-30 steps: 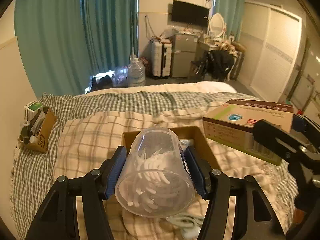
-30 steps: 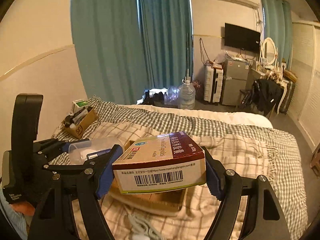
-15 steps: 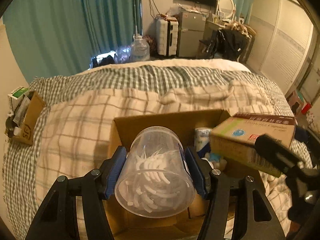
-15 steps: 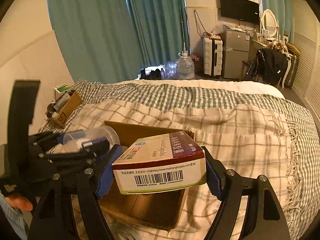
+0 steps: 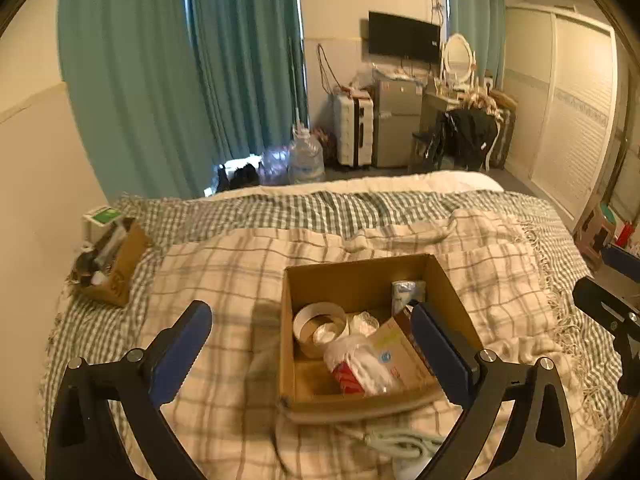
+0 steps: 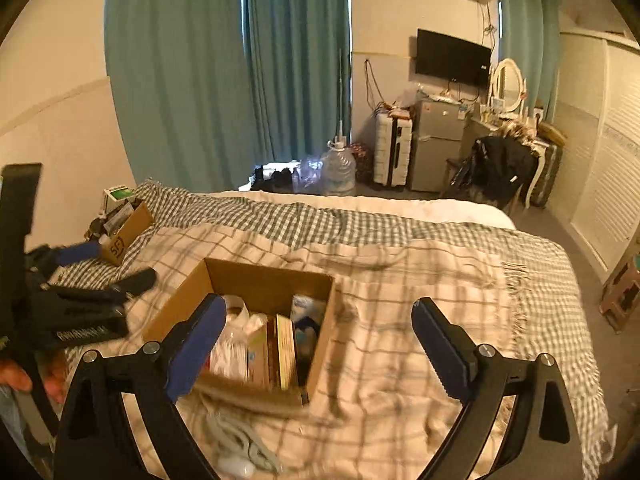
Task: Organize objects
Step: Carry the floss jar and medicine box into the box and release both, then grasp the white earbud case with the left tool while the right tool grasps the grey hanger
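Observation:
An open cardboard box (image 5: 352,276) sits on the checked blanket; it also shows in the right wrist view (image 6: 264,280). Inside lie the clear cup (image 5: 320,326) of white picks, the medicine box (image 5: 396,356) leaning on its side, a white and red plastic bag (image 5: 360,368) and a small white pack (image 5: 406,290). In the right wrist view the medicine box (image 6: 280,350) stands on edge in the box. My left gripper (image 5: 310,346) is open and empty, held above the box. My right gripper (image 6: 318,338) is open and empty, above the box's right side.
A smaller cardboard box (image 5: 116,268) full of small items sits at the bed's left edge by the wall. A white cable (image 5: 400,440) lies in front of the big box. Teal curtains, a water jug (image 5: 306,158) and furniture stand beyond the bed.
Both grippers opened. The clear cup left my left gripper and the medicine box left my right gripper; both now lie in the cardboard box. Both grippers have pulled back.

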{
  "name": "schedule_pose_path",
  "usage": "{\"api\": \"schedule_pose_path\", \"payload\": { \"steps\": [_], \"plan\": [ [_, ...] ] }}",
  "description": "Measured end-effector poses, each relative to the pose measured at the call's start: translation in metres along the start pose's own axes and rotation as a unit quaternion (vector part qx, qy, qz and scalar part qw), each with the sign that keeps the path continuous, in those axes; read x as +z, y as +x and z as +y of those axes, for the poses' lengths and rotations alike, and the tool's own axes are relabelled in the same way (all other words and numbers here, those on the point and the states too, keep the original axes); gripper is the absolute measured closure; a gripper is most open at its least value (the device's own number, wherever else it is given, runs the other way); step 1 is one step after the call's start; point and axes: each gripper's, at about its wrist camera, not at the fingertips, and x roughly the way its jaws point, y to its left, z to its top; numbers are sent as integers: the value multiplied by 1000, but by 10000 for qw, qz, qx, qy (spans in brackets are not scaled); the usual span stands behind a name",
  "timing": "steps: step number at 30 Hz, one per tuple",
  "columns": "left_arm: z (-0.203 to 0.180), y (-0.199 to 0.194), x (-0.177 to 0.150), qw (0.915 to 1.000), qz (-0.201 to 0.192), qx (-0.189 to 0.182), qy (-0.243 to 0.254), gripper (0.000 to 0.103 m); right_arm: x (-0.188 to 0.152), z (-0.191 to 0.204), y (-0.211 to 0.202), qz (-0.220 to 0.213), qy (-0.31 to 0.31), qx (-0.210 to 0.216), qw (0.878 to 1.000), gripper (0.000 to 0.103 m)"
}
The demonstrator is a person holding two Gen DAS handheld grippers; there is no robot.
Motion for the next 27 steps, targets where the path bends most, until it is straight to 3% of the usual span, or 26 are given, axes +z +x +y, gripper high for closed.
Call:
{"api": "schedule_pose_path", "payload": {
  "steps": [7,13,18,23,27],
  "plan": [
    [12,-46,-43,9991,-96,96,-414,0,-35,10,-56,0,-292,-109,9995,9],
    [10,-59,-77,9971,-102,262,-711,0,-63,17,-73,-56,-357,-35,9993,9],
    [1,-43,-102,9953,131,448,-849,0,-91,5,-56,76,-59,-38,9999,9],
    [-13,-11,-134,9936,351,441,-979,0,-124,-5,-14,650,-120,-262,9975,9],
    [-32,20,-157,9933,626,422,-873,0,-144,-16,12,952,27,-145,9953,9]
  ]
}}
